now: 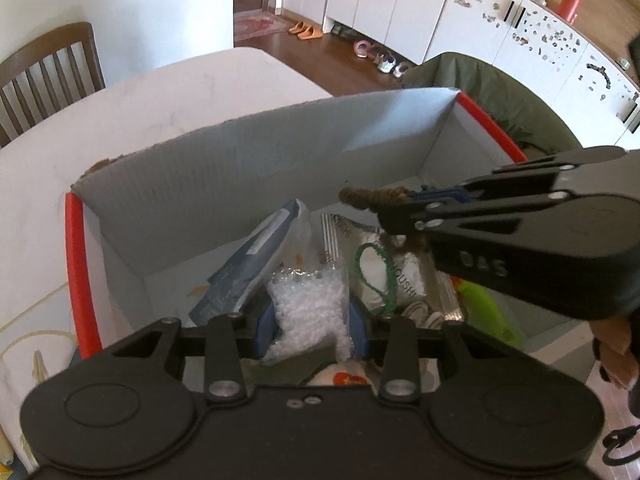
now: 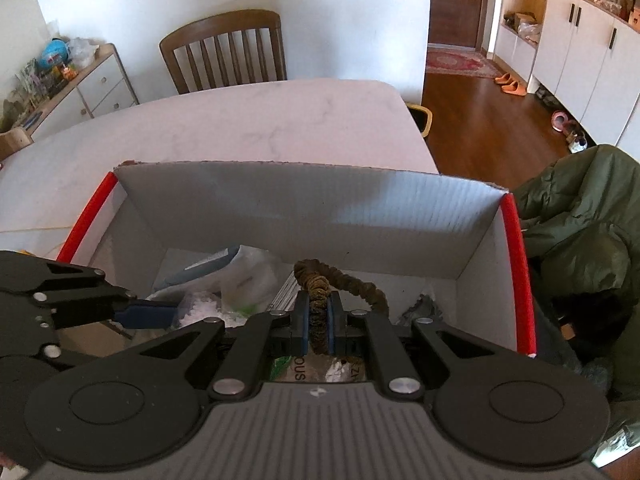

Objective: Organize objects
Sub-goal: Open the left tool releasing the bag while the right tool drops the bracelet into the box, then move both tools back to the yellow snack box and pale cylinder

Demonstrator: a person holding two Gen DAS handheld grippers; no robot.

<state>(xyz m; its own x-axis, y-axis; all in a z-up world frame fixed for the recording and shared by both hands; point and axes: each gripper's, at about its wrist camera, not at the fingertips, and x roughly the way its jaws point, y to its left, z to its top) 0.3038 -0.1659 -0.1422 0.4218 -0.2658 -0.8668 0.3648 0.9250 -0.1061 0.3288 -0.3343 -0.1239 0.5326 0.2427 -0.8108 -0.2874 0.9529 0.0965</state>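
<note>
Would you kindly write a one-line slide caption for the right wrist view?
Right gripper pinches a brown scrunchie above the box of bagged items, left gripper alongside.

The left wrist view sat close above the near edge of the cardboard box (image 1: 256, 168), looking forward and down into it, with the white bench (image 1: 168, 96) beyond the box and the cabinets (image 1: 384, 4) further off; the right wrist view hung equally close over the same box (image 2: 280, 208), facing its far wall squarely, a wooden chair (image 2: 228, 48) beyond the box; both shared the box interior, and each caught the other gripper beside the box.
</note>
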